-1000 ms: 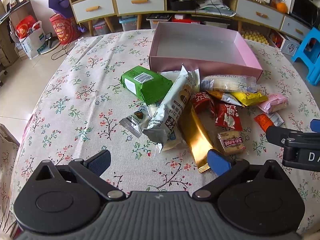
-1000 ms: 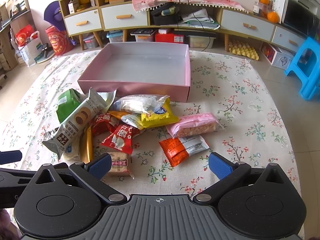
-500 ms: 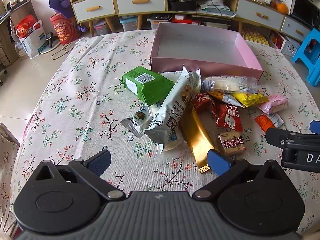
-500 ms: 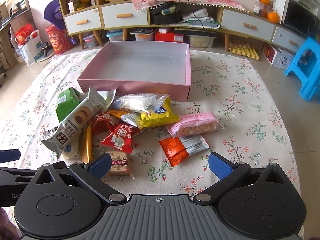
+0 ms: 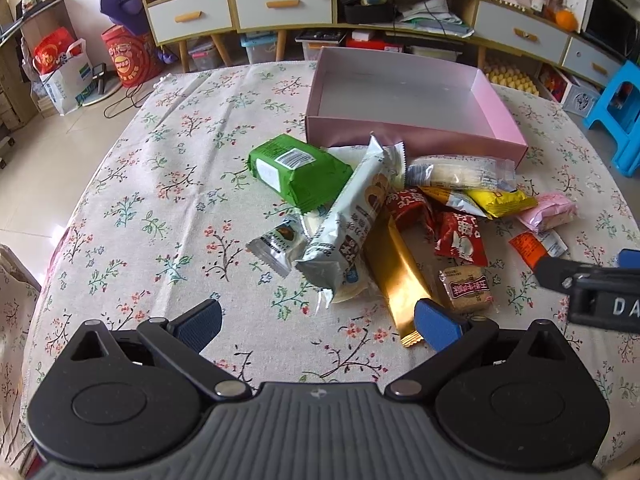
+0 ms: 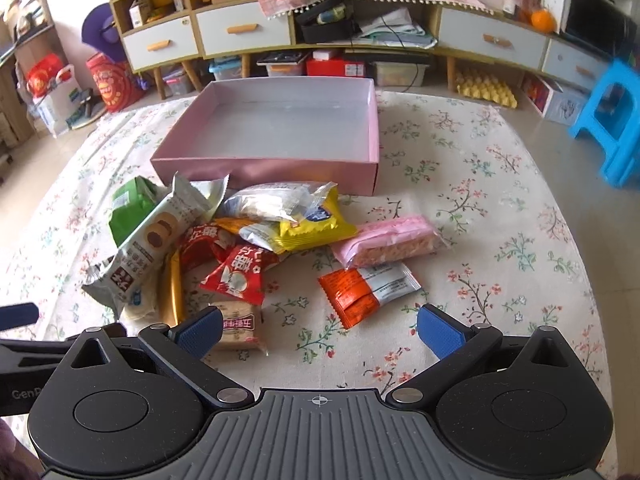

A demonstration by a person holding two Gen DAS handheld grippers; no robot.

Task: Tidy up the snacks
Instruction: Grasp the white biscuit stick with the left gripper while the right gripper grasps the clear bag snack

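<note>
An empty pink box (image 5: 408, 132) (image 6: 264, 168) stands at the far side of the floral table. In front of it lies a heap of snack packets: a green pack (image 5: 300, 172), a long white cookie sleeve (image 5: 352, 220) (image 6: 148, 248), a gold bar (image 5: 396, 276), red packets (image 6: 236, 272), a yellow packet (image 6: 316, 224), a pink packet (image 6: 388, 240) and an orange-and-white packet (image 6: 364, 288). My left gripper (image 5: 316, 326) is open and empty, near the gold bar's end. My right gripper (image 6: 320, 330) is open and empty, just short of the orange-and-white packet.
The floral tablecloth (image 5: 160, 200) covers a round table. A low cabinet with drawers (image 6: 360, 36) stands beyond it, and a blue stool (image 6: 612, 120) at the far right. The right gripper's body (image 5: 592, 292) shows at the left wrist view's right edge.
Both grippers have crept slightly forward toward the snack heap. Nothing has been taken hold of.
</note>
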